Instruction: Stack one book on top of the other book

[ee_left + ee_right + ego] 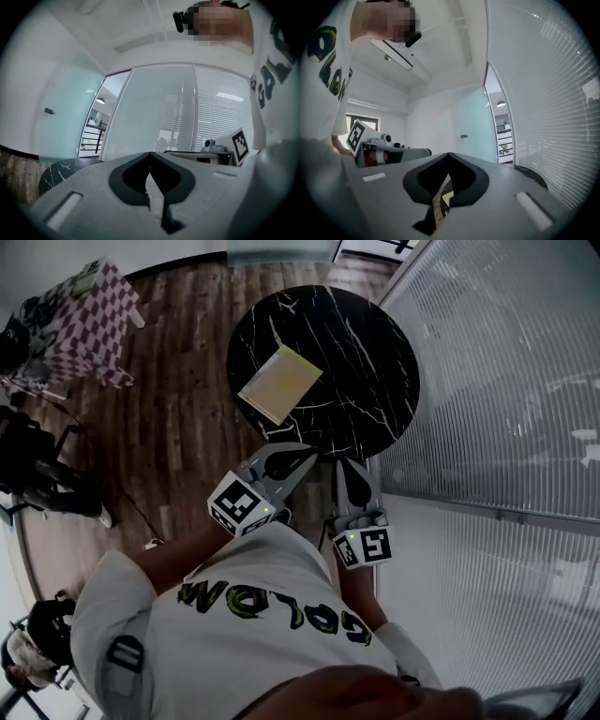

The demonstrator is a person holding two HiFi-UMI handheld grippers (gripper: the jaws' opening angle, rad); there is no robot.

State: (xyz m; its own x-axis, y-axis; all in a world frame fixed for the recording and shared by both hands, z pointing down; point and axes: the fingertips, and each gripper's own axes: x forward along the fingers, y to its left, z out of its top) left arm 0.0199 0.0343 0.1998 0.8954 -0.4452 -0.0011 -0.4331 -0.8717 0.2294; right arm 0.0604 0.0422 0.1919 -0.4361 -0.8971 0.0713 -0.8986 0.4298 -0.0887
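On the round black marble table (375, 362), a yellow book (279, 382) lay flat, left of the centre and well inside the rim. Only this one cover could be made out. Whether the second book sat beneath it could not be told from the head view; a darker band along the lower-left edge may have been a lower volume or only shadow.

Left gripper (300, 457): jaws clenched tip to tip, nothing between them; only the blinds of the glass wall (506, 381) showed through the gap behind the tips. Right gripper (352, 470): likewise pressed together and empty. Both were held close to the person's chest, side by side, pointing roughly level over the near edge of the table, well apart from the book.

Judgement: carrying the tools high, clenched and away from the book reads as a rest posture, not an approach, since jaws pressed together cannot take a cover. The book's place inside the rim left room on all sides for a grip. If a second book is not under it, none was in view.
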